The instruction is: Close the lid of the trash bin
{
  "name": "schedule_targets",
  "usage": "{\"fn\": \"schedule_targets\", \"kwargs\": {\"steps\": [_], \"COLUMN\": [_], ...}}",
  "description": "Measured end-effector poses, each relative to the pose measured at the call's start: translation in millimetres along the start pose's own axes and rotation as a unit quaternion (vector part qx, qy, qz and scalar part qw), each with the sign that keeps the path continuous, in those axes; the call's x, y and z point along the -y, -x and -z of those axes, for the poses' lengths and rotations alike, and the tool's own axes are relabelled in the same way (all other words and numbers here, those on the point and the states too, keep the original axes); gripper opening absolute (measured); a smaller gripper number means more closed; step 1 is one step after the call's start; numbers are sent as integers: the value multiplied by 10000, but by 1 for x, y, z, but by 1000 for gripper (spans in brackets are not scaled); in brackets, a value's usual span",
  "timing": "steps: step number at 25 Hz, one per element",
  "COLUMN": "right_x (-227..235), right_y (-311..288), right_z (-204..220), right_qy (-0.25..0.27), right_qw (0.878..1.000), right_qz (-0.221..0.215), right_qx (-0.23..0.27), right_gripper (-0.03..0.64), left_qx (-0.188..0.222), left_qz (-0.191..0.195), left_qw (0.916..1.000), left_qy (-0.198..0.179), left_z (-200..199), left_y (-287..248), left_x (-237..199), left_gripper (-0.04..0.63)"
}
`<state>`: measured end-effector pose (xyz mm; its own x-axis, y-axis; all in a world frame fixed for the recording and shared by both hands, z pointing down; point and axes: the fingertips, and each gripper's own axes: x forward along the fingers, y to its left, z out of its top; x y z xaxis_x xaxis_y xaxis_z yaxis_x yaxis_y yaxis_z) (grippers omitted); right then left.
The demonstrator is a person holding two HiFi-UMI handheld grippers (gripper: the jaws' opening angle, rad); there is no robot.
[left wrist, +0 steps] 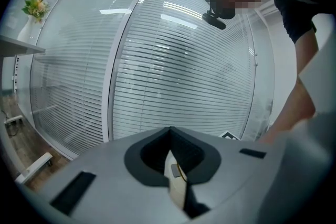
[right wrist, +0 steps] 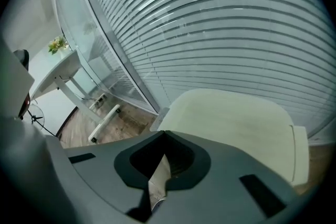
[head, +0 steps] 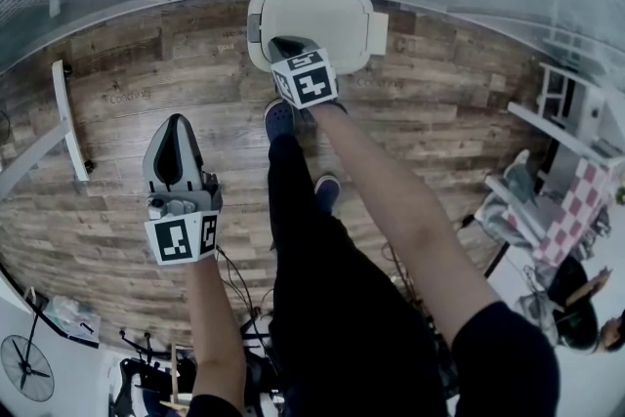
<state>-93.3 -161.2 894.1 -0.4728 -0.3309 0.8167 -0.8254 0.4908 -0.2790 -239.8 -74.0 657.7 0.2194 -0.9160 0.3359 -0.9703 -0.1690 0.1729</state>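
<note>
Head view: trash bin lid (head: 327,15) down at 12 o'clock
right gripper (head: 285,46) over its near edge, jaws together; left gripper (head: 175,124) likewise, 8 o'clock

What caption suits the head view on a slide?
Shut right gripper over the lowered cream plastic trash-bin lid; shut left gripper above the wooden floor.

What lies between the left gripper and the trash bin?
Only bare wooden floor, as the head view shows. The left gripper hangs apart from the trash bin, its jaws together.
</note>
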Motion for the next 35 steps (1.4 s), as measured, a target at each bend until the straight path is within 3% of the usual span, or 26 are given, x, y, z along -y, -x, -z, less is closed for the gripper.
{"fn": "schedule_targets", "kwargs": {"steps": [9, 19, 28, 35], "right_x": [4, 3, 3, 7], "right_y": [-11, -14, -13, -7], "right_z": [12, 10, 12, 9], "right_qy": [201, 365, 197, -66], "right_qw": [9988, 9988, 9986, 9996], "right_qz": [149, 126, 127, 40], "right_qx": [-411, -300, -473, -288], "right_gripper": [3, 3, 3, 3], "left_qx": [-61, -77, -70, -88], "left_qz": [-33, -42, -82, -83], "left_qw": [10000, 9999, 9999, 9999], "left_qy": [25, 61, 64, 26], "left_z": [5, 7, 6, 6], "left_y": [2, 1, 8, 12], "left_x": [-3, -4, -10, -13], "left_gripper": [6, 6, 6, 6]}}
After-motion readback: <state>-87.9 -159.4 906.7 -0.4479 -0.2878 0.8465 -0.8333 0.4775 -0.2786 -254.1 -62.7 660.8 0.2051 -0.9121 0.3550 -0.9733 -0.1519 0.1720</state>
